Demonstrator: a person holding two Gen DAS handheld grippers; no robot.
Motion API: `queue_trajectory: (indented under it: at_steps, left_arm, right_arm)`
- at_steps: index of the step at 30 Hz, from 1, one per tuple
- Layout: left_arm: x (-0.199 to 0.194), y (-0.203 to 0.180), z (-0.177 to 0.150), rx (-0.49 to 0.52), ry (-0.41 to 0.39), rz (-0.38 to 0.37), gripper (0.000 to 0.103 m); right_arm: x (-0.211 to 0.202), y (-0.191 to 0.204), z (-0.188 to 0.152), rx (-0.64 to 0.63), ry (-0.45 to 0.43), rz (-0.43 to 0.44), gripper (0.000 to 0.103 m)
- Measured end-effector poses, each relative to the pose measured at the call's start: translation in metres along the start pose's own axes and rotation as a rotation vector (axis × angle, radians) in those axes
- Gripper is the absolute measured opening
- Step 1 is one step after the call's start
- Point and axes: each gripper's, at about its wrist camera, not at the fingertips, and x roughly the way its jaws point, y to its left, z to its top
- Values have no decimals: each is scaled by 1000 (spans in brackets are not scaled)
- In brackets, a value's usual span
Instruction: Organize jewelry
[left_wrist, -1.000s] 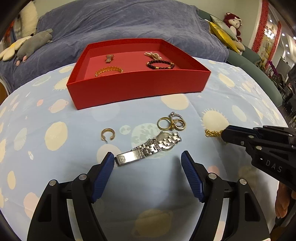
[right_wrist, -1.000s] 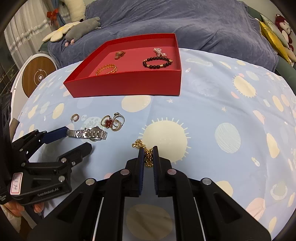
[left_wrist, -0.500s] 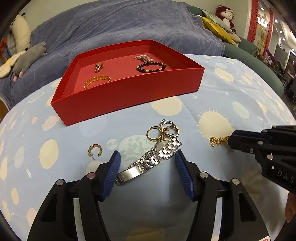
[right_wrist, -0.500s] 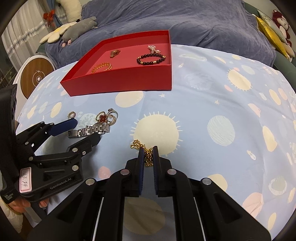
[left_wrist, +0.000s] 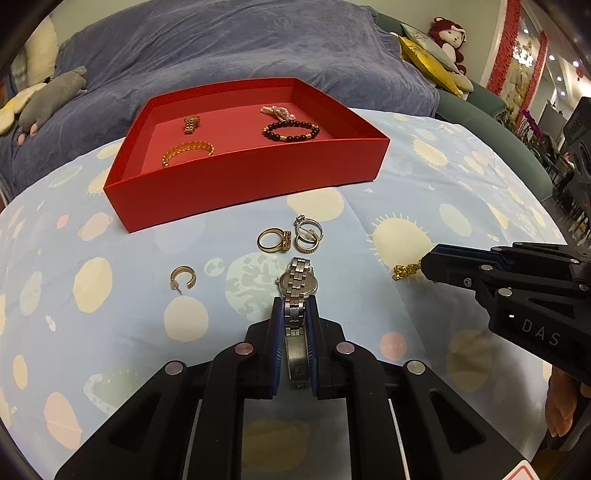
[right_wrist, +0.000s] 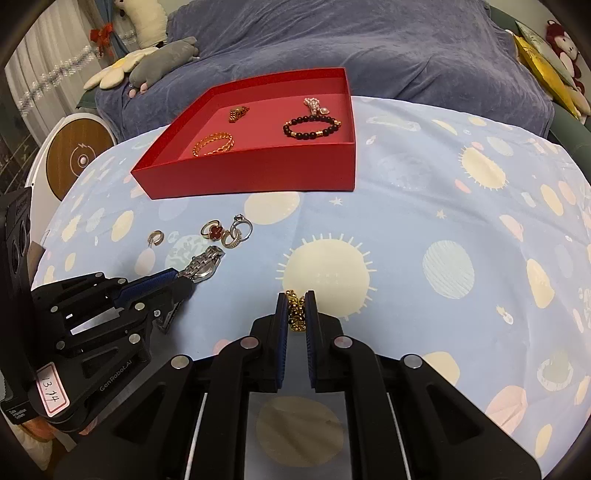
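Note:
My left gripper (left_wrist: 295, 306) is shut on the band of a silver watch (left_wrist: 297, 284), whose face lies on the cloth just ahead; the watch also shows in the right wrist view (right_wrist: 203, 264). My right gripper (right_wrist: 296, 299) is shut on a gold chain (right_wrist: 296, 314), seen from the left as a small gold bunch (left_wrist: 404, 271) at its tips. A red tray (left_wrist: 243, 184) stands further back and holds a gold bangle (left_wrist: 188, 151), a dark bead bracelet (left_wrist: 291, 131), a pearl piece (left_wrist: 277, 110) and a small gold clasp piece (left_wrist: 191, 123).
Several rings (left_wrist: 290, 236) lie in a cluster on the cloth between the watch and the tray, and a gold hoop earring (left_wrist: 183, 278) lies to their left. A blue sofa (left_wrist: 221, 48) with plush toys rises behind the table. A round white device (right_wrist: 74, 158) stands at left.
My left gripper has closed on the watch band, and the watch has turned in line with the fingers. My right gripper still holds the gold chain, nearly unmoved.

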Motion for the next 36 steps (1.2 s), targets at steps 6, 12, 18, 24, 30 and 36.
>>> queue_trajectory:
  at_steps: [6, 12, 18, 24, 30, 36]
  left_arm:
    - [-21, 5, -2, -27, -19, -10, 9]
    - [-34, 14, -2, -53, -34, 2, 9]
    - [-40, 24, -4, -71, -44, 11, 9]
    - [-38, 25, -4, -75, -39, 11, 9]
    - [-36, 23, -5, -73, -33, 5, 9]
    - [-36, 23, -5, -78, -32, 7, 9]
  right_arm:
    - [-6, 9, 8, -4, -26, 19, 2]
    - [-9, 19, 16, -22, -43, 18, 0]
    - [2, -4, 6, 36, 2, 2, 24]
    - [13, 8, -5, -28, 36, 8, 33]
    - [25, 10, -4, -55, 38, -24, 28]
    - [24, 9, -4, -61, 27, -41, 9]
